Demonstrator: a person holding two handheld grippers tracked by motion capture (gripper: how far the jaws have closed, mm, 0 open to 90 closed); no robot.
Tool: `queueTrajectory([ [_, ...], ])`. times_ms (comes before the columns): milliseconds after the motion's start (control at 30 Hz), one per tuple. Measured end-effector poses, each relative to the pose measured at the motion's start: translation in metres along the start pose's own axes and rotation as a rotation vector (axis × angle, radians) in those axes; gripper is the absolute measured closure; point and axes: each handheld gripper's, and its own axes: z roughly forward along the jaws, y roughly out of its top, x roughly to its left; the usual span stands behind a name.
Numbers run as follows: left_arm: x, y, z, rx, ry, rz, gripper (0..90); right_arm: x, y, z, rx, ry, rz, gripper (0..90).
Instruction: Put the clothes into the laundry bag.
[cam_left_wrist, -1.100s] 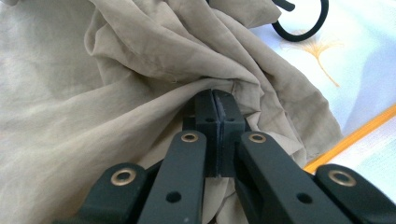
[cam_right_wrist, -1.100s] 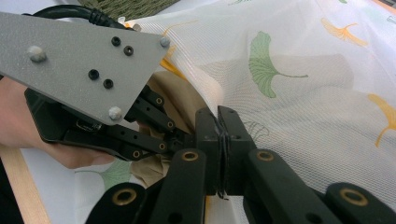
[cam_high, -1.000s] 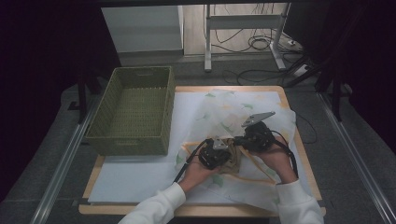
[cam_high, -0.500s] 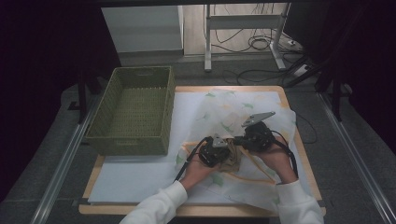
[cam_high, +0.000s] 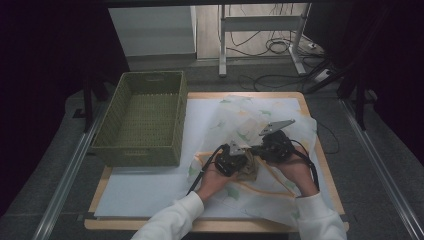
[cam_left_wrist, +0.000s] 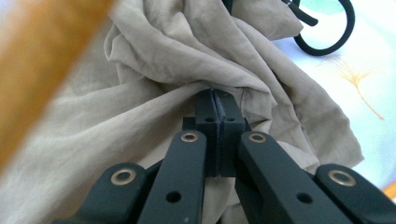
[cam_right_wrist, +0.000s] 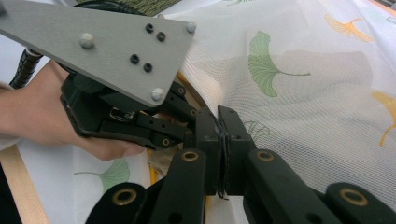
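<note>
Both tongs are clamped: left tongs (cam_left_wrist: 218, 100) pinch the crumpled beige cloth (cam_left_wrist: 154, 70) at counter centre, right tongs (cam_right_wrist: 221, 135) grip the mesh bag (cam_right_wrist: 299, 93) at three o'clock, adjacent.

White sleeves (cam_high: 172, 220), black grippers, grey plates (cam_high: 276, 126)

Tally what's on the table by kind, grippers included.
Baskets: 1, green woven basket
Cloths: 2, beige cloth and leaf-print mesh cloth
Grippers: 2, left gripper and right gripper
Total: 5
</note>
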Motion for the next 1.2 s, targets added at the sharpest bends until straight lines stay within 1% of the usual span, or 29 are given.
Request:
queueTrajectory([
  [67,-0.001,-0.002,-0.003,0.003,-0.013,-0.003,90.0,0.000,0.000,0.000,0.001,-0.001,0.004,87.0],
  [133,-0.004,-0.004,-0.008,0.006,-0.037,-0.013,90.0,0.000,0.000,0.000,0.003,-0.001,0.006,87.0],
  [267,-0.010,-0.005,-0.022,-0.024,-0.059,-0.002,90.0,0.000,0.000,0.000,0.001,-0.004,0.002,87.0],
  [300,-0.011,-0.005,-0.027,-0.031,-0.075,-0.004,90.0,0.000,0.000,0.000,0.002,-0.004,0.001,87.0],
  [367,-0.013,-0.005,-0.031,-0.031,-0.105,-0.017,90.0,0.000,0.000,0.000,0.002,-0.005,0.001,87.0],
  [433,-0.016,-0.006,-0.034,-0.025,-0.137,-0.027,90.0,0.000,0.000,0.000,0.004,-0.004,0.002,87.0],
  [467,-0.017,-0.007,-0.034,-0.020,-0.148,-0.026,90.0,0.000,0.000,0.000,0.004,-0.004,0.002,87.0],
  [567,-0.024,-0.009,-0.033,-0.004,-0.158,-0.011,90.0,0.000,0.000,0.001,0.004,-0.004,0.000,87.0],
  [600,-0.026,-0.010,-0.031,-0.001,-0.164,-0.014,90.0,0.000,0.000,0.001,0.004,-0.003,0.001,87.0],
  [667,-0.029,-0.011,-0.028,0.011,-0.165,-0.001,90.0,0.000,0.000,0.001,0.006,-0.002,0.002,87.0],
  [700,-0.030,-0.011,-0.026,0.018,-0.161,0.011,90.0,0.000,0.000,0.001,0.009,-0.001,0.004,87.0],
  [733,-0.032,-0.011,-0.023,0.019,-0.155,0.015,90.0,0.000,0.000,0.002,0.008,-0.001,0.002,87.0],
  [800,-0.034,-0.012,-0.019,0.037,-0.146,0.040,90.0,0.000,-0.001,0.002,0.009,0.000,0.003,87.0],
  [1000,-0.036,-0.012,-0.010,0.051,-0.132,0.053,90.0,-0.001,-0.001,0.002,0.005,-0.002,0.005,87.0],
  [1100,-0.036,-0.012,-0.007,0.056,-0.115,0.073,90.0,-0.001,-0.001,0.001,0.006,-0.003,0.003,87.0],
  [1200,-0.035,-0.011,-0.005,0.056,-0.097,0.080,90.0,0.000,-0.001,0.001,0.007,-0.002,0.002,87.0],
])
